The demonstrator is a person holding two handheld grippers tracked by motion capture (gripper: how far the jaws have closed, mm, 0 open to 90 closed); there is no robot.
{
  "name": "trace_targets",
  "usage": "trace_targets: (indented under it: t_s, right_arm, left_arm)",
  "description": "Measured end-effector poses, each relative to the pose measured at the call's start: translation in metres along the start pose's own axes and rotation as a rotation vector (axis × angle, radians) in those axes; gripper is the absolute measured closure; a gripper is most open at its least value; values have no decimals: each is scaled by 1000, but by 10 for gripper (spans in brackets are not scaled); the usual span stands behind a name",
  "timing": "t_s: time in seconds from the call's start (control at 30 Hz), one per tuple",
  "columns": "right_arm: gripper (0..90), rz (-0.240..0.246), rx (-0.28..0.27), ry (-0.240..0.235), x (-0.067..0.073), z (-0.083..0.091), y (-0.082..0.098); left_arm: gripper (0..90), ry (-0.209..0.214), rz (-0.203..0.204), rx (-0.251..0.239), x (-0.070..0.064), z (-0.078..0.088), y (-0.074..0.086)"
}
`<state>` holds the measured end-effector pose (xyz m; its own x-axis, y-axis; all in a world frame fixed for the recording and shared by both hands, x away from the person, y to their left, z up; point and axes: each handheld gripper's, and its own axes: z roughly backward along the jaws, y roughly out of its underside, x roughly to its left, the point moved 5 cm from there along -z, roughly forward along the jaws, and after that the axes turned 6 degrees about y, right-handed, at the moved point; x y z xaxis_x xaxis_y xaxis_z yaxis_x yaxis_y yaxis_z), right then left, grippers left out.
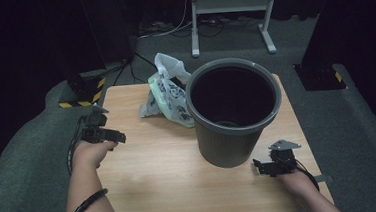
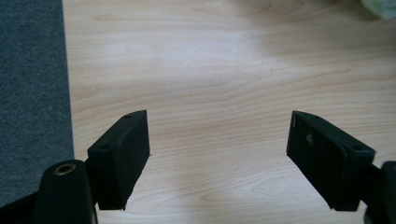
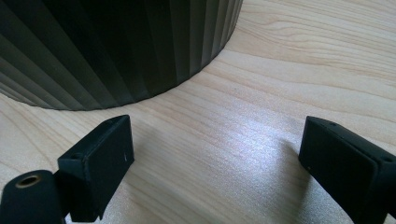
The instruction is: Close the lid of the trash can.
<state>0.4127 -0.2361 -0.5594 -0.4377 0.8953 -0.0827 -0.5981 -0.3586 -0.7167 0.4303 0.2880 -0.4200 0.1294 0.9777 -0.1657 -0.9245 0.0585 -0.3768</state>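
A grey ribbed waste bin (image 1: 234,110) stands upright on the wooden table (image 1: 161,178), right of centre. A crumpled white and green plastic bag (image 1: 167,95) lies against its left side. My left gripper (image 1: 115,137) hovers over the table's left edge, jaws open with nothing between them; in the left gripper view (image 2: 217,154) bare wood lies under them. My right gripper (image 1: 259,168) rests at the front right, just beside the bin's base, open and empty. In the right gripper view (image 3: 215,163) the bin's ribbed wall (image 3: 116,46) rises close ahead.
Grey carpet (image 2: 32,93) borders the table's left edge. A white metal stand (image 1: 229,13) and cables lie on the floor behind the table. Black posts with yellow-striped bases (image 1: 82,93) stand at the back left.
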Motion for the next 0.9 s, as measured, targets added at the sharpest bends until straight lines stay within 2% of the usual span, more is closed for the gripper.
trace_targets:
  t_s: [0.03,0.07,0.1,0.13,0.17,0.2,0.27,0.33,0.37,0.43,0.47,0.5,0.53,0.57,0.6,0.63,0.67,0.7,0.73,0.77,0.8,0.83,0.87,0.9]
  right_arm:
    - [98,0,0,0,0,0,0]
    - [98,0,0,0,0,0,0]
    - [98,0,0,0,0,0,0]
    - [99,0,0,0,0,0,0]
    - [99,0,0,0,0,0,0]
    - [98,0,0,0,0,0,0]
    - [98,0,1,0,0,0,0]
    - [98,0,1,0,0,0,0]
    - [98,0,1,0,0,0,0]
    - [99,2,0,0,0,0,0]
    - [98,-2,4,-1,0,0,0]
    - [99,-4,3,-1,0,0,0]
    - [99,-4,3,-1,0,0,0]
    - [99,-4,3,-1,0,0,0]
    - [99,-4,3,-1,0,0,0]
    - [99,-4,3,-1,0,0,0]
    - [98,-4,3,-1,0,0,0]
    - [98,-4,3,-1,0,0,0]
    - [98,-4,3,-1,0,0,0]
    - [98,-4,3,-1,0,0,0]
    - [98,-4,3,-1,0,0,0]
    - [98,-4,3,-1,0,0,0]
    - [98,-4,3,0,0,0,0]
    - [98,-4,3,0,0,0,0]
  left_arm:
    - [208,0,0,0,0,0,0]
    - [206,0,-6,13,-1,-10,5]
    - [205,0,-6,13,-1,-10,5]
    - [204,3,-12,25,-2,-19,10]
    - [203,3,-12,25,-2,-19,10]
    - [199,-1,-16,35,-5,-30,14]
    - [200,-9,-22,41,-6,-35,16]
    - [195,-31,-59,44,-16,-51,22]
    - [188,-31,-59,44,-16,-51,22]
    - [183,-25,-78,47,-23,-64,27]
    - [174,-29,-100,58,-30,-77,34]
    - [167,-18,-102,64,-34,-84,39]
    - [161,-18,-102,64,-34,-84,39]
    - [161,-21,-117,73,-37,-91,43]
    - [148,-25,-132,75,-42,-103,51]
    - [148,-25,-132,75,-42,-103,51]
    - [147,-20,-139,71,-46,-113,58]
    - [145,-20,-139,71,-46,-113,58]
    - [141,-9,-137,42,-49,-121,64]
    - [91,-9,-137,42,-49,-121,64]
    - [84,-12,-127,-17,-51,-123,65]
    - [85,-12,-127,-17,-51,-123,65]
    - [79,-4,-133,-73,-52,-124,67]
    - [60,-4,-133,-73,-52,-124,67]
